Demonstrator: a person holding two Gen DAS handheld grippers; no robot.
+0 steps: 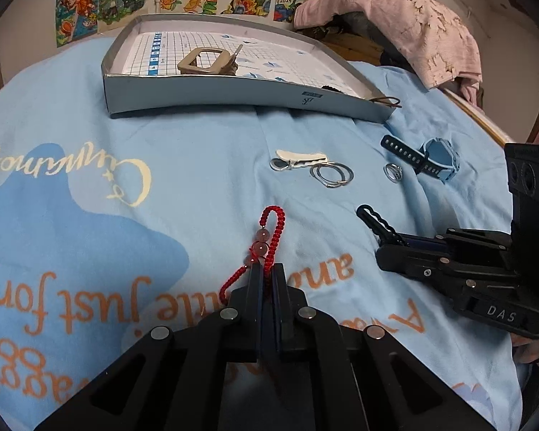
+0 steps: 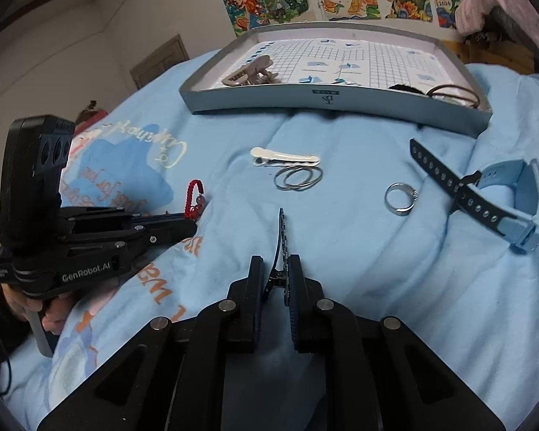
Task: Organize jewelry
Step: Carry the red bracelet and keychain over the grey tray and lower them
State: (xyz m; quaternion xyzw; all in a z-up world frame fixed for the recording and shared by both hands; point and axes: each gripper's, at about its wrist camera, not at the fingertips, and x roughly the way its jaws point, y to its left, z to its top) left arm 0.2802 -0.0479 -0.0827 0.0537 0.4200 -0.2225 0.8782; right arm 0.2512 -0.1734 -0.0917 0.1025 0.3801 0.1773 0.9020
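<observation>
Both grippers are loaded here. The left gripper (image 1: 267,269), bottom center of the left wrist view, has its fingers pinched tight on a red beaded bracelet (image 1: 267,237), whose loop sticks up past the tips with a tail trailing off lower left. The right gripper (image 2: 275,264), bottom center of its own view, has its fingers clamped on the hinge end of a dark hair clip (image 2: 282,240), which stands on edge pointing up the frame.

Everything sits on a light blue blanket (image 2: 341,269) with orange lettering, spread over a bed. In the middle of the right wrist view are a white hair clip (image 2: 285,158), with thin silver hoops (image 2: 298,177) touching just below it. Off to the right sits a silver ring (image 2: 399,197), and further right a blue watch (image 2: 521,201) with a dark strap.

The grey tray (image 2: 334,102) runs across the top, holding a beige claw clip (image 2: 251,70) on its left side and brown hair ties (image 2: 456,95) in the right corner.
</observation>
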